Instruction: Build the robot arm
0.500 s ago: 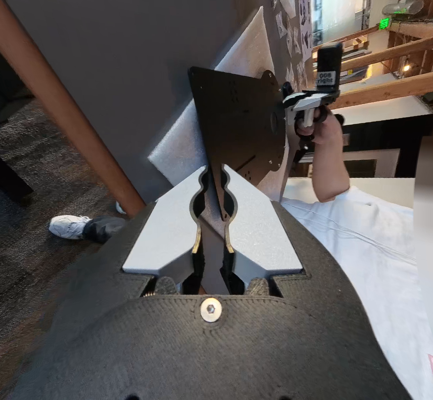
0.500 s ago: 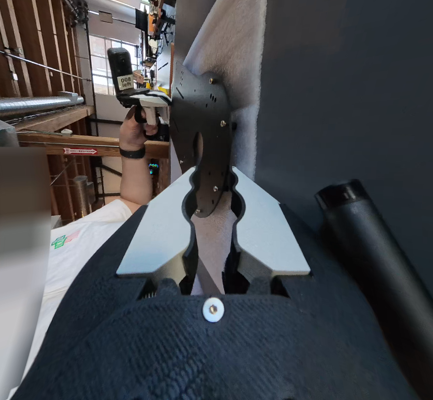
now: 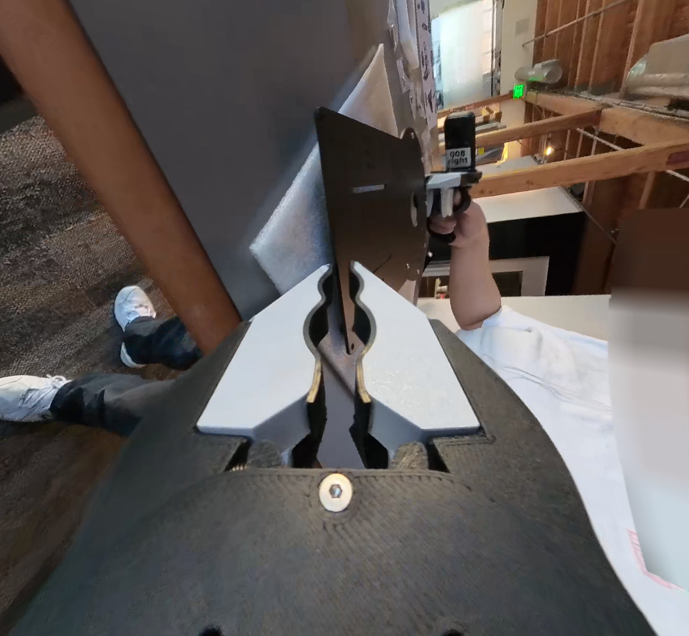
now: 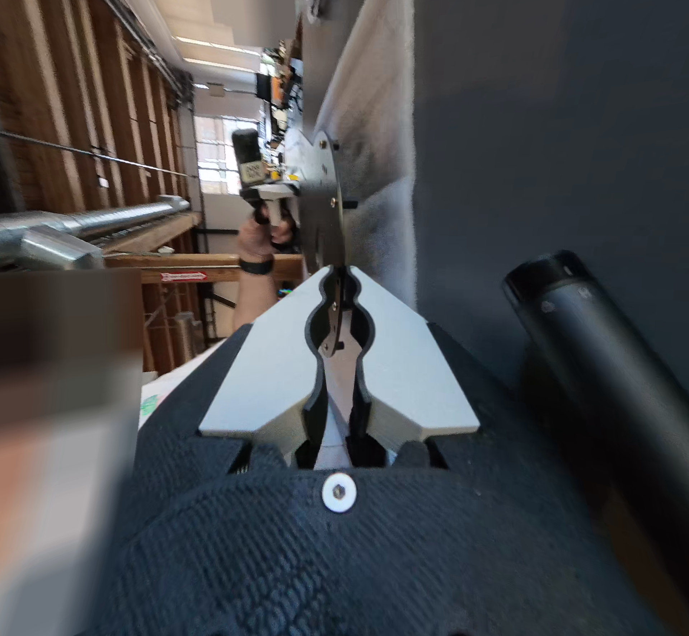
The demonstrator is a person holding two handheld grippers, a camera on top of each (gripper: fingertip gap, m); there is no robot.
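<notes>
The left gripper [image 3: 342, 275] is clamping one edge of a flat black metal plate with drilled holes and slots [image 3: 373, 204], its pale grey fingers [image 3: 283, 338] closing almost together on the thin sheet. The right gripper [image 4: 340, 273] is pinching the opposite edge of the same plate [image 4: 322, 208], so the plate is hanging between the two, off the grey tabletop [image 3: 223, 59] and in front of the white foam sheet [image 3: 294, 230] lying on it. Compared with half a second ago, the plate is turning: in the right wrist view its broad face was showing, and now it is appearing nearly edge-on, with small screws standing out along the rim. In the left wrist view the plate is reaching deeper between the fingers than before, and the far gripper [image 3: 443, 189], gripped by a hand [image 3: 460, 226], is sitting higher against the wooden beams. The right wrist view is blurring with motion, and the other gripper [image 4: 272, 193] there is showing farther off than earlier. A black cylindrical tube [image 4: 596, 376] is lying to the right of the right gripper, beside the tabletop [image 4: 540, 133]. A round brown wooden table leg [image 3: 112, 171] and the person's white shoes [image 3: 130, 305] on the carpet are showing at the left.
</notes>
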